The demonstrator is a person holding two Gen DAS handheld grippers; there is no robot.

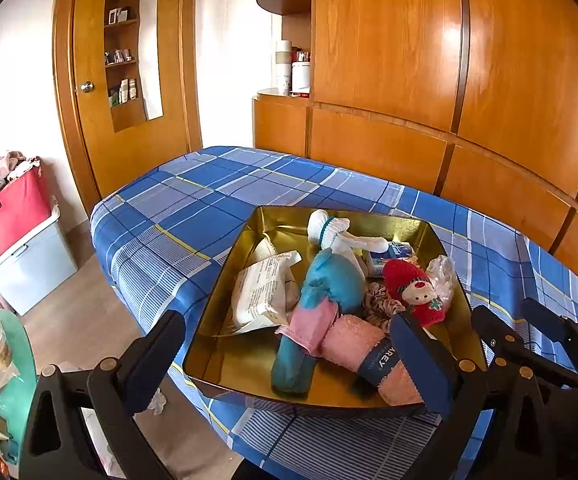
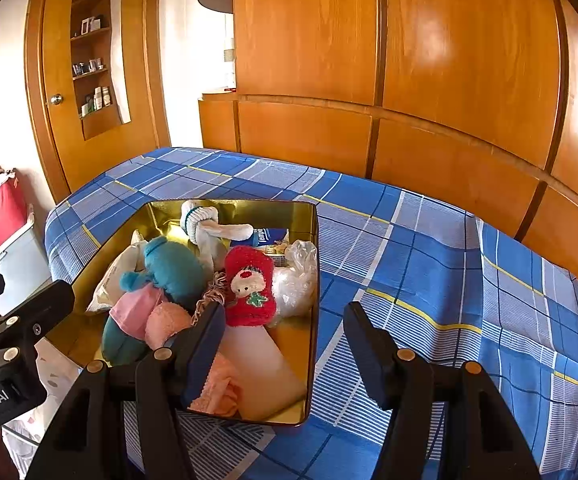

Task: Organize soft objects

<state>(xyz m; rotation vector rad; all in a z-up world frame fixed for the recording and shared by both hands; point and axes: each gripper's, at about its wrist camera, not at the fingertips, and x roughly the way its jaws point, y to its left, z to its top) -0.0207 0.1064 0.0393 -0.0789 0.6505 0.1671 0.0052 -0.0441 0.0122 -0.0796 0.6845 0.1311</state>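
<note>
Left gripper (image 1: 297, 354) standing spread, empty, over near edge of gold tin (image 1: 225, 272) on bed (image 1: 193, 208); pink towel (image 1: 369, 350) lying just ahead between fingers. Right gripper (image 2: 285, 340) spread, straddling tin's right wall.

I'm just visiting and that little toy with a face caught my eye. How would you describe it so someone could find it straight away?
Start at the bed with the blue checked sheet, where a shallow gold metal tin sits. Along the tin's right side lies a small red fluffy doll, between a brown scrunchie and a crumpled clear plastic bag. It alone has a white face and a green star on its front.
</note>
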